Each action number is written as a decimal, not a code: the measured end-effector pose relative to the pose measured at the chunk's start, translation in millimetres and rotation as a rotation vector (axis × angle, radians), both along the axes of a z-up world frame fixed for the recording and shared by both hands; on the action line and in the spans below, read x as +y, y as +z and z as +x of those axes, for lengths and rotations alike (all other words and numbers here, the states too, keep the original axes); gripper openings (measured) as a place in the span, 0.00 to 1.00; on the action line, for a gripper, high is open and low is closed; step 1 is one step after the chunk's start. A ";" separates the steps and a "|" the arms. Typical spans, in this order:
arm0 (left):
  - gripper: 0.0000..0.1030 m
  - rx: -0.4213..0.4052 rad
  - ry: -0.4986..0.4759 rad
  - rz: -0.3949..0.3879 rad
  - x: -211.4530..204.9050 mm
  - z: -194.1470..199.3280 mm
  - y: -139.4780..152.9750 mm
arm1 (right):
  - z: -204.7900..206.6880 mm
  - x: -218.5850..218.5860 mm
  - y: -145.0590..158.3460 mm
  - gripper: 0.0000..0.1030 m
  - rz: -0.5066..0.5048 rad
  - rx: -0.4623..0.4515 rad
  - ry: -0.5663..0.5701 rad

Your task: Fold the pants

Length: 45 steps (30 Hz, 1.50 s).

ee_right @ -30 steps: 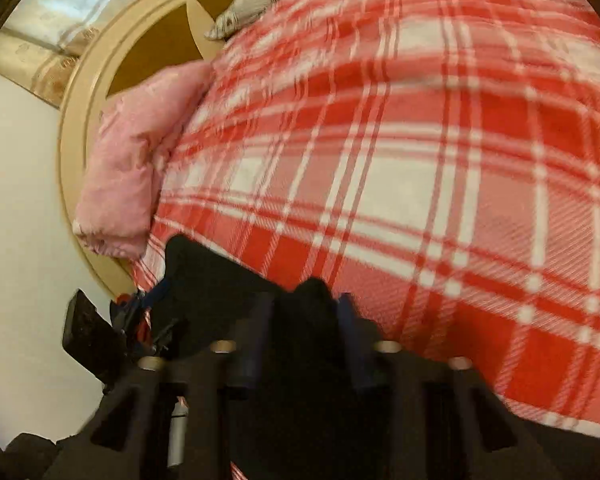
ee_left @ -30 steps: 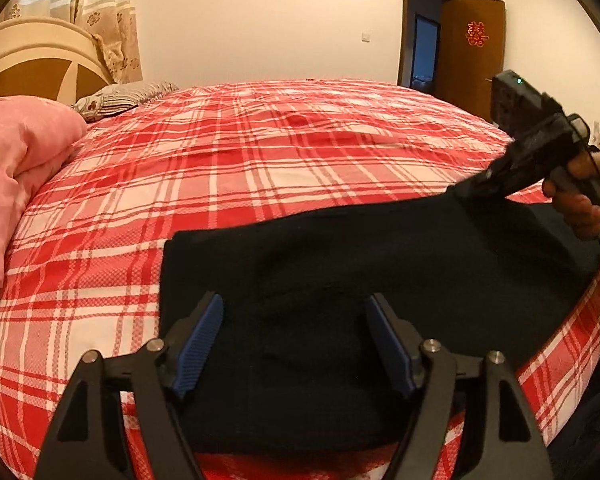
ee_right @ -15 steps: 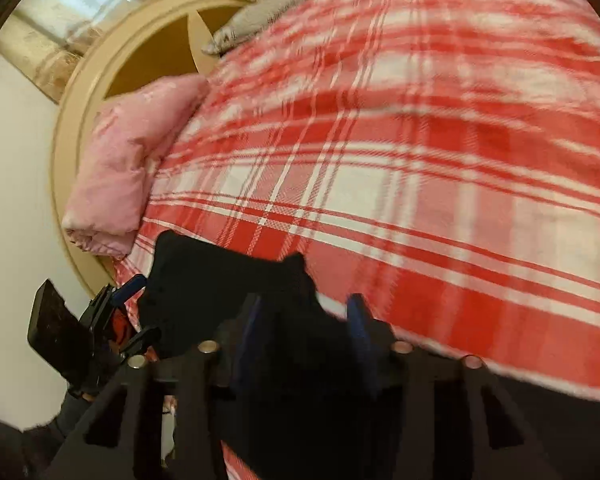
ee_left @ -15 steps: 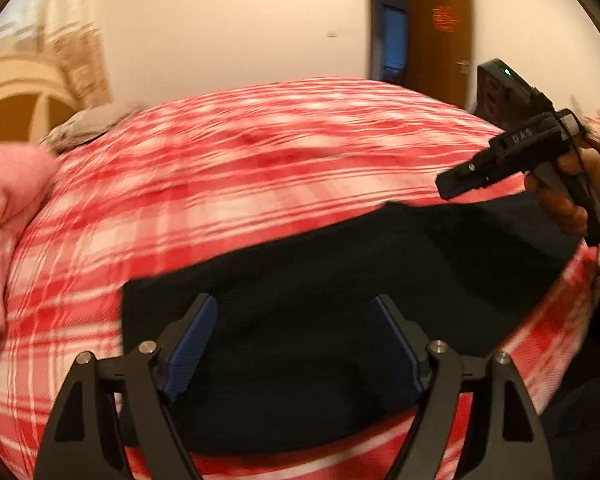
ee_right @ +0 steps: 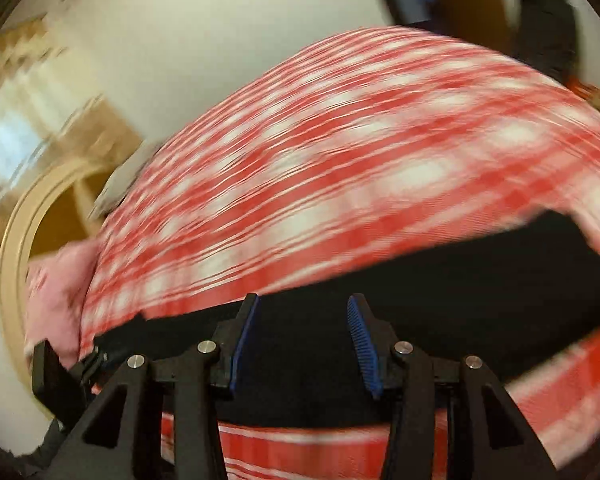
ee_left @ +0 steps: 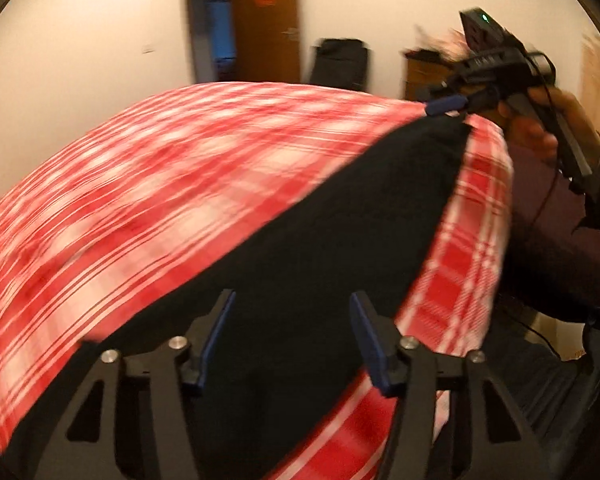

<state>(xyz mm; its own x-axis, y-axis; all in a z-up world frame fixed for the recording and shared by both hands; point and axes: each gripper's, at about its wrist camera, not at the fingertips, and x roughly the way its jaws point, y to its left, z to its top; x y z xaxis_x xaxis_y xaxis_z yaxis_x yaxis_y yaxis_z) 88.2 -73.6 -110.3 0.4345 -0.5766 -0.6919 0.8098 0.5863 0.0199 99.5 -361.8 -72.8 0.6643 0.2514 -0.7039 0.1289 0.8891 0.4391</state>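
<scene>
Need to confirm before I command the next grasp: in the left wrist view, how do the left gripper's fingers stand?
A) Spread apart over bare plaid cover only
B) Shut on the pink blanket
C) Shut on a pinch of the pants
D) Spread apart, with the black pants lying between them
D: the left gripper shows both blue-padded fingers well apart, and the black pants fill the gap between them without being pinched.

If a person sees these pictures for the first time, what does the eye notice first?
First the red and white plaid bedspread, which fills most of both views. Next the black pants, lying across its near edge under the open left gripper. At upper right in the left wrist view, the right gripper, held in a hand, is above the pants' far corner.
</scene>
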 end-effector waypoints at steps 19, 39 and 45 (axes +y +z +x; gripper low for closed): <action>0.32 0.126 -0.183 0.089 -91.2 -13.5 -28.2 | -60.4 -104.1 -23.6 0.46 0.051 0.010 -0.233; 0.04 0.203 -0.211 -0.006 -78.9 -8.5 -20.4 | -15.0 -133.7 -0.2 0.04 0.003 -0.072 -0.260; 0.04 0.220 -0.204 -0.017 -79.6 -4.0 -20.6 | -3.0 -120.1 54.4 0.04 0.039 -0.281 -0.088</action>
